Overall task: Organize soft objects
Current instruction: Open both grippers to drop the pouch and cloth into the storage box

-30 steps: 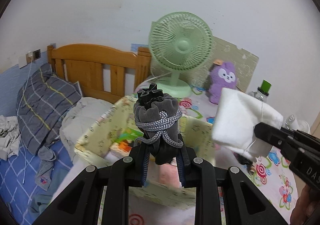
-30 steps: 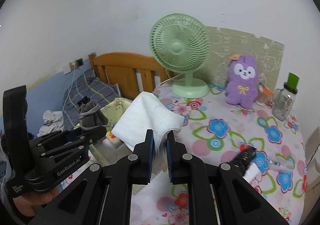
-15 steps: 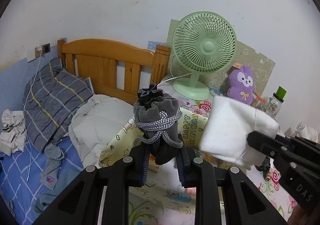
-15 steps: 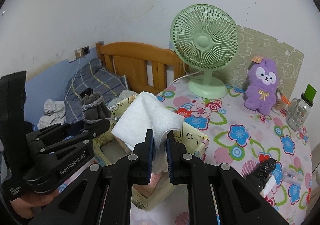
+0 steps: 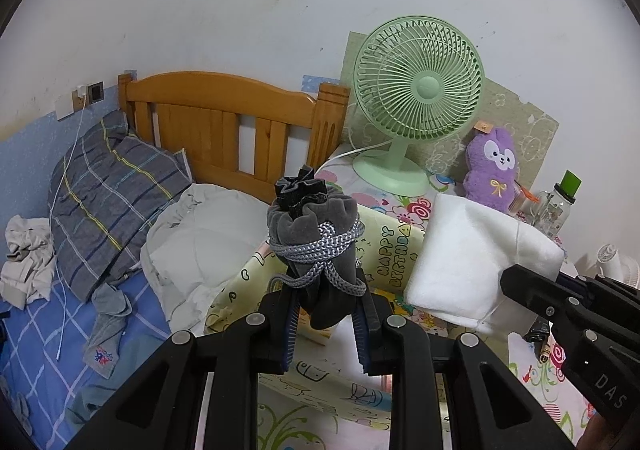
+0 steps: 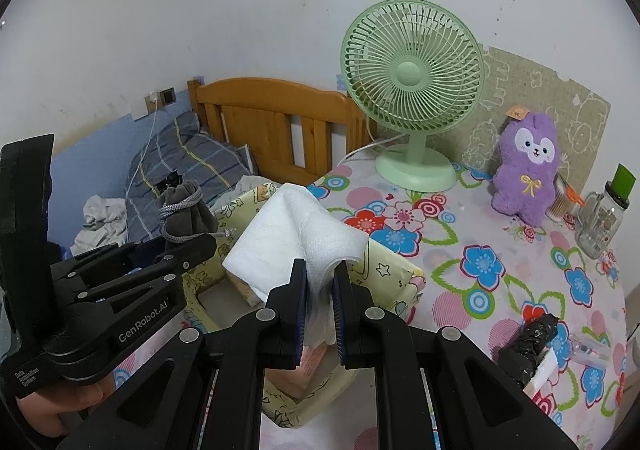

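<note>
A grey drawstring pouch (image 5: 316, 246) bound with grey braided cord stands upright between the pads of my left gripper (image 5: 326, 314), which is shut on its lower end. My right gripper (image 6: 320, 282) is shut on a folded white cloth (image 6: 296, 242) that bulges up and forward from the jaws. Both loads hang above a yellow cartoon-print fabric box (image 6: 392, 266) at the table's left edge. In the left wrist view the white cloth (image 5: 480, 262) and right gripper (image 5: 516, 282) are at the right. In the right wrist view the pouch (image 6: 186, 210) and left gripper (image 6: 200, 246) are at the left.
A green desk fan (image 6: 412, 90), a purple plush toy (image 6: 524, 178) and a green-capped glass bottle (image 6: 600, 218) stand at the back of the flowered tablecloth (image 6: 480, 270). A black crumpled item (image 6: 532, 342) lies at the right. A bed with a wooden headboard (image 5: 224, 118) and striped pillow (image 5: 112, 186) adjoins on the left.
Both grippers have shifted left with their loads, toward the bed side of the box, so the fan now sits further right in both views. Both grips are unchanged.
</note>
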The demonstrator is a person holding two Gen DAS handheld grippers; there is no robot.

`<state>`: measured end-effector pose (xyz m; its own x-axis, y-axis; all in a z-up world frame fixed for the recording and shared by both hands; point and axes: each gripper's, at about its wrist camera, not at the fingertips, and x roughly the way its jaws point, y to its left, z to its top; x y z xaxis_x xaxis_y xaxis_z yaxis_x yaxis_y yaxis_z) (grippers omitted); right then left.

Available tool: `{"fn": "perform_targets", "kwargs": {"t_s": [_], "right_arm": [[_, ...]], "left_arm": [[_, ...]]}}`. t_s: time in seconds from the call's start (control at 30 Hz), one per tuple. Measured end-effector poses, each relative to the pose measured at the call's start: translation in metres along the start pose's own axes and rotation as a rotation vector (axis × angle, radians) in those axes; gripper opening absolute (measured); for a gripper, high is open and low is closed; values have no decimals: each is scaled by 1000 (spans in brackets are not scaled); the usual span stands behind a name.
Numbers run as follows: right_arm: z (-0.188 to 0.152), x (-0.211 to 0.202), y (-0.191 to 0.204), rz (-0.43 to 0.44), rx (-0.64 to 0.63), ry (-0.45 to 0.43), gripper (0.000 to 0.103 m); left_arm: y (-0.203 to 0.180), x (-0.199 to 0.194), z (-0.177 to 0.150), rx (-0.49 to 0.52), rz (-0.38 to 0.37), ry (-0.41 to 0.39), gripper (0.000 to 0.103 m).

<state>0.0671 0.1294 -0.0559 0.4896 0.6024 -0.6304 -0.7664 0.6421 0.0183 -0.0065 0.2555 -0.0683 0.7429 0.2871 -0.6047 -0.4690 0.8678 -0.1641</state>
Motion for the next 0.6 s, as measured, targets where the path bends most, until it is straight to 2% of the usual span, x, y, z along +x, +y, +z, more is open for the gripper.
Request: {"fn": "perform_targets", "kwargs": {"t_s": [0.1,0.13,0.23,0.27,0.3,0.33,0.37,0.43,0.6], "right_arm": [[0,-1,1,3,-2,-13,14],[0,-1,1,2,-2,-18,14],[0,-1,0,13,-3,-17,24],[0,-1,0,15,-2,-16,29],[0,-1,-2,17,4,-16,35],[0,-1,-3,14,10,-18,53],[-1,-2,-4,3,16,-25,73],[-2,-7,-7,-12,23,-56,83],[-5,-18,-22,-11,68,-80,83]], "left_arm": [[0,0,0,-4,-1,-2,26],[1,0,1,-4,-4,-4,34],[4,-1,1,-17,4,-7,49],[6,-2,2,-22,-2,-5,54],[6,-2,2,-26,0,-4,65],[6,-4,3,-29,7,-9,73],[6,-6,3,-31,15,-20,76],[5,-10,4,-29,18,-33,80],[-5,-14,5,-26,-10,-41,81]]}}
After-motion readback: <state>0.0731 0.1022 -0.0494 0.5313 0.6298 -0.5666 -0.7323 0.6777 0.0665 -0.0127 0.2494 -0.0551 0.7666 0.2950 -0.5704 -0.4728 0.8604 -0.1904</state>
